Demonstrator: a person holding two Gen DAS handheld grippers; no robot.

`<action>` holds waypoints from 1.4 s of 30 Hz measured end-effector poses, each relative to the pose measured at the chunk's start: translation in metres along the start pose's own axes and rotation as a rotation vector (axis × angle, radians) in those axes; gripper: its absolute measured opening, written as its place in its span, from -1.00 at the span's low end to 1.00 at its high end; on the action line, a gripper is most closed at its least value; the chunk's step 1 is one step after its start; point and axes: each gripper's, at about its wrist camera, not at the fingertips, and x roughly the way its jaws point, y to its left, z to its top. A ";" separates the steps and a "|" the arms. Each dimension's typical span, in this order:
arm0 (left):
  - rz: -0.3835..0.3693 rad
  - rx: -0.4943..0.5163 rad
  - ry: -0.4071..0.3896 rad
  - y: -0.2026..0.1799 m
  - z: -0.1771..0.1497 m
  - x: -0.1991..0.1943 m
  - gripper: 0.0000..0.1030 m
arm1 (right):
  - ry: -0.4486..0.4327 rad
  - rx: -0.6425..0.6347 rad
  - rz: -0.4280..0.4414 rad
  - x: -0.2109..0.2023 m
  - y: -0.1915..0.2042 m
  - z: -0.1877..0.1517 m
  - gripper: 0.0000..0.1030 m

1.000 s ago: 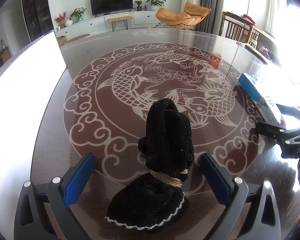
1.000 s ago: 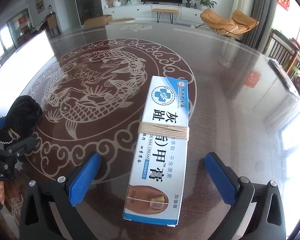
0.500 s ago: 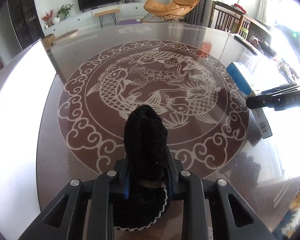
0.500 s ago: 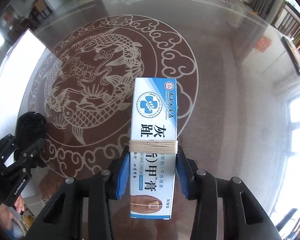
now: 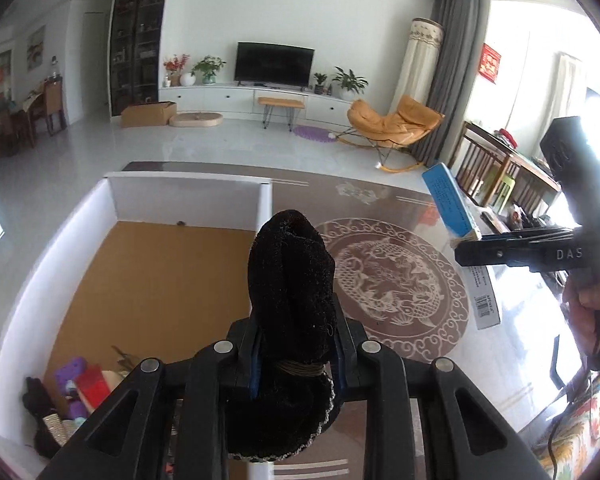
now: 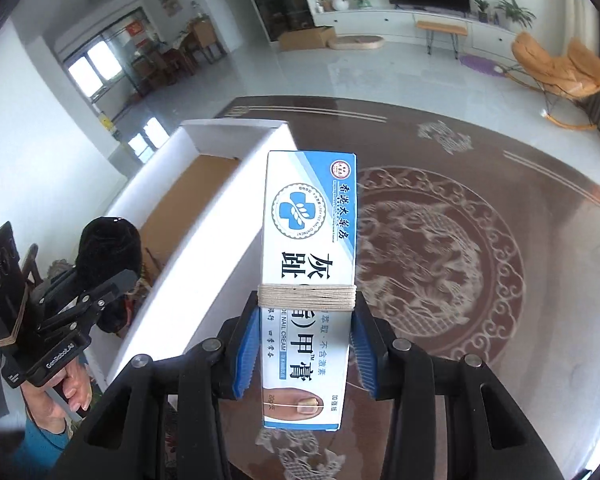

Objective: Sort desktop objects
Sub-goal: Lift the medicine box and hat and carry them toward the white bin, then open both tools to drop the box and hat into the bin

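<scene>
My left gripper [image 5: 296, 344] is shut on a black fuzzy sock bundle [image 5: 292, 276] tied with twine, held high above the table. Below and to its left lies the white-walled box [image 5: 188, 196] with a brown floor. My right gripper [image 6: 304, 344] is shut on a blue-and-white nail cream carton [image 6: 310, 240] wrapped with string, lifted over the table beside the same box [image 6: 236, 184]. In the right wrist view the left gripper [image 6: 100, 280] shows at the left with the sock [image 6: 108, 244]. The left wrist view catches the right gripper [image 5: 500, 252] and the carton [image 5: 452, 204].
The box's near corner holds several items, among them a purple piece [image 5: 70, 368], a red piece [image 5: 92, 388] and a dark cloth [image 5: 40, 404]. The round brown table with a fish pattern [image 5: 396, 280] lies below. A person's hand [image 6: 68, 392] grips the left tool.
Both grippers went from open around their objects on the table to shut on them, then rose well above the table toward the white box, carrying the sock and the carton.
</scene>
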 end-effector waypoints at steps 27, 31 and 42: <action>0.335 -0.208 0.005 0.132 -0.074 -0.012 0.87 | 0.080 -0.338 0.021 0.201 0.213 0.023 0.73; 0.507 -0.249 -0.084 0.127 -0.068 -0.029 1.00 | 0.045 -0.333 0.027 0.171 0.211 0.024 0.92; 0.658 -0.273 -0.071 0.103 -0.082 -0.044 1.00 | 0.053 -0.288 0.002 0.150 0.184 0.006 0.92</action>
